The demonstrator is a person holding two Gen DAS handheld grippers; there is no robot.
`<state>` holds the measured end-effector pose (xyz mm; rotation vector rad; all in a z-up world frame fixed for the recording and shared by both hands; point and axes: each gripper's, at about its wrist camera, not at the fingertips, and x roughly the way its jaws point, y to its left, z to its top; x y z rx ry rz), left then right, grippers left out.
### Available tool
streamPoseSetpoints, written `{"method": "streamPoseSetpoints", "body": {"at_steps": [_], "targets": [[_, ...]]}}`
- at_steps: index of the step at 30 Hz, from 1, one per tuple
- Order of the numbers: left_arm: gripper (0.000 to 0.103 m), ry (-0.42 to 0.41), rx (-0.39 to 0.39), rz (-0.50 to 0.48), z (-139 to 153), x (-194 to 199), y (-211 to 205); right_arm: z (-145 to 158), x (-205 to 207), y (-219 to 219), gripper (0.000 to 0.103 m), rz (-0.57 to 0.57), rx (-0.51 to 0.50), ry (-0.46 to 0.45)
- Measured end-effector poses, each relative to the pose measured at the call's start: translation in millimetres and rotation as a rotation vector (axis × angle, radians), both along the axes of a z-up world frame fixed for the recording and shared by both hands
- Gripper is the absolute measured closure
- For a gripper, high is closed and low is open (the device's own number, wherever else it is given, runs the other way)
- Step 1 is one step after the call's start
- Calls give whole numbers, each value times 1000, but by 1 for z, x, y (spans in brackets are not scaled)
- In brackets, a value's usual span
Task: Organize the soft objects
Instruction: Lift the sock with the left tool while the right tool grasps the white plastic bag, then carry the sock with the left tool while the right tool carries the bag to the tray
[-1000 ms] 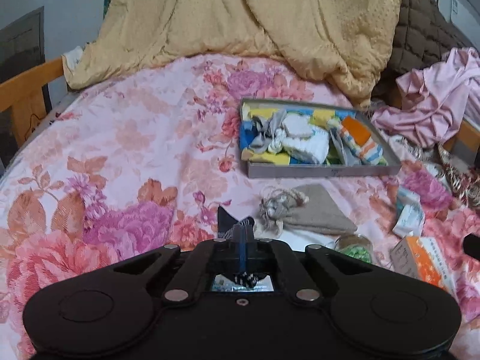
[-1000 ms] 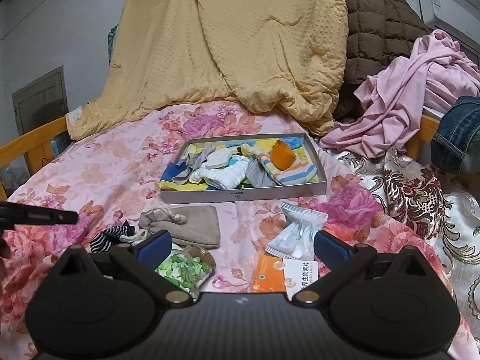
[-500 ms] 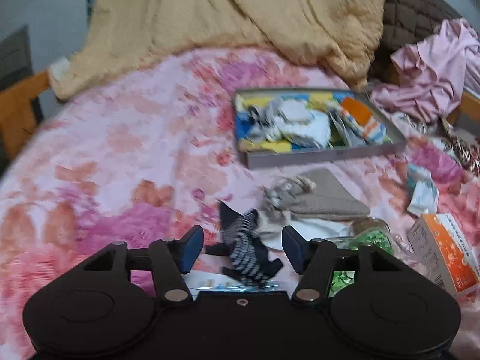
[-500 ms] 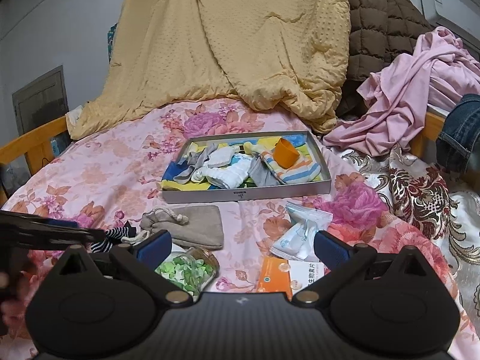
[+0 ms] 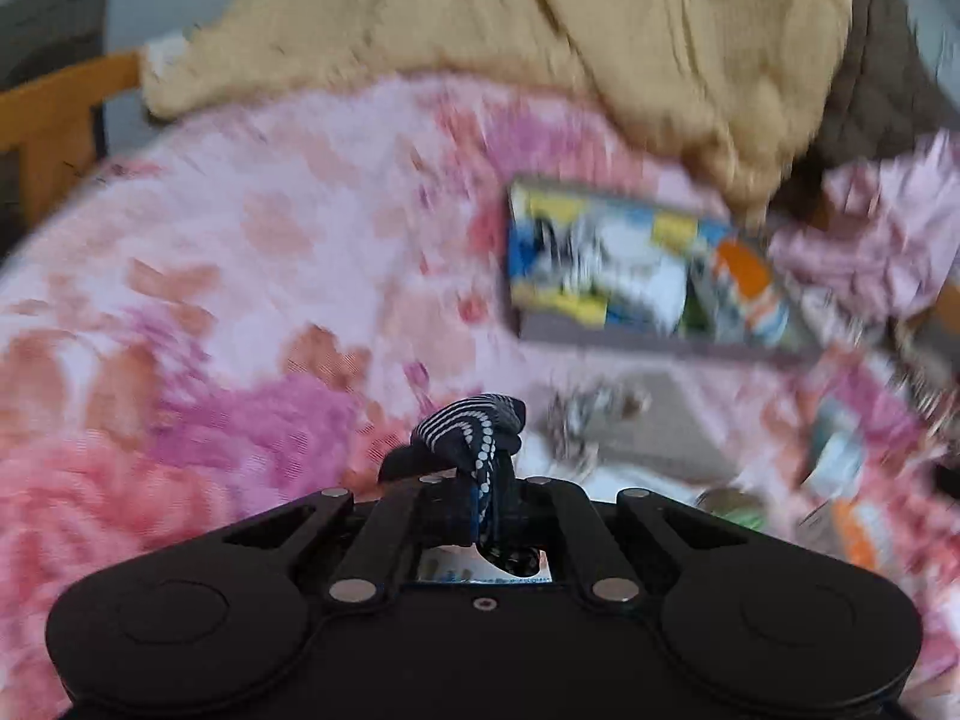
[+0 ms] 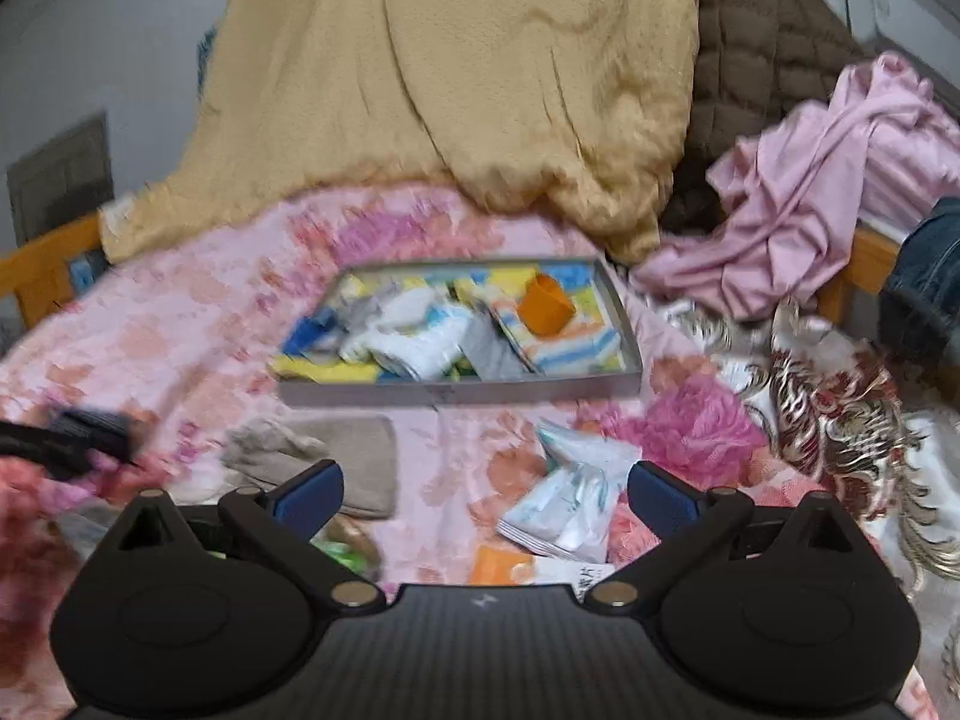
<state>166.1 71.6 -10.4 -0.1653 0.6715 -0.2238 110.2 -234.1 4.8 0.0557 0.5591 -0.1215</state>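
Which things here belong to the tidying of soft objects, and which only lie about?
For the job:
- left claw, shut on navy striped sock
- grey tray of folded cloths
- beige drawstring pouch

Lying about:
- clear plastic packets
- orange-and-white carton
- yellow quilt

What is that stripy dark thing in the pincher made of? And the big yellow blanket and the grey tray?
The striped sock, clamped in the left gripper, looks like stretchy knit fabric: it bunches softly and shows woven pale stripes. The yellow blanket seems fluffy, matte fleece or quilted cotton, with a dimpled surface and deep folds. The grey tray looks like stiff cardboard with flat, dull walls, though plastic is possible.
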Motion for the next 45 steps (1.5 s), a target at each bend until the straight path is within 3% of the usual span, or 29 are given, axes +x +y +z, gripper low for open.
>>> {"method": "streamPoseSetpoints", "body": {"at_steps": [4, 8, 11, 15, 23, 28, 37, 45], "targets": [[100, -33, -48, 3, 24, -36, 20, -25, 54, -26, 0, -123, 85, 129], [100, -14, -63, 13, 26, -57, 31, -48, 95, -50, 7, -244, 126, 241], [100, 14, -66, 19, 20, -62, 34, -61, 105, -69, 66, -260, 232, 296], [100, 36, -71, 18, 12, -61, 35, -55, 96, -67, 83, -199, 236, 270], [100, 20, -78, -9, 13, -54, 20, -3, 42, -39, 84, -63, 282, 95], [100, -6, -67, -27, 13, -56, 6, 20, -7, -4, 84, 42, 311, 40], [100, -2, -58, -80, 5, -66, -22, 20, -58, 49, 84, 115, 246, 24], [100, -22, -19, -110, 7, -73, -40, 18, -54, 54, 84, 106, 172, 73]]}}
